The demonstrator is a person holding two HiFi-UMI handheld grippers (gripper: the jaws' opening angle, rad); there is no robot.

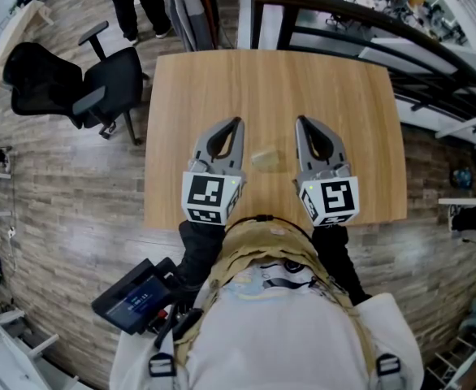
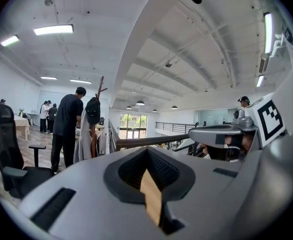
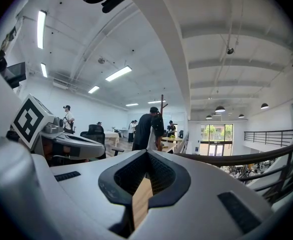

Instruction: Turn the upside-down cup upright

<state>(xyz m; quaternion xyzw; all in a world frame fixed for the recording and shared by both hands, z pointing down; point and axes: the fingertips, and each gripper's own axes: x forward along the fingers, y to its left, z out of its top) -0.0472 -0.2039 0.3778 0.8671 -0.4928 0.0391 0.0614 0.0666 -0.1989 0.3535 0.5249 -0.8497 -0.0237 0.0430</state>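
A small pale cup (image 1: pixel 264 159) sits on the wooden table (image 1: pixel 270 80) near its front edge, and its low shape looks upside down. My left gripper (image 1: pixel 237 122) hovers just left of it, jaws shut and empty. My right gripper (image 1: pixel 300 120) hovers just right of it, also shut and empty. Both point away from me over the table, with the cup between their bodies and touched by neither. In the left gripper view the left gripper (image 2: pixel 146 150) shows its jaws meeting at the tip. The right gripper (image 3: pixel 147 152) looks the same in the right gripper view. The cup is hidden in both gripper views.
A black office chair (image 1: pixel 100 88) stands off the table's left side. A dark railing (image 1: pixel 368 23) runs along the far right. People (image 1: pixel 140 6) stand beyond the table's far edge. A black device (image 1: pixel 136 295) hangs at my waist.
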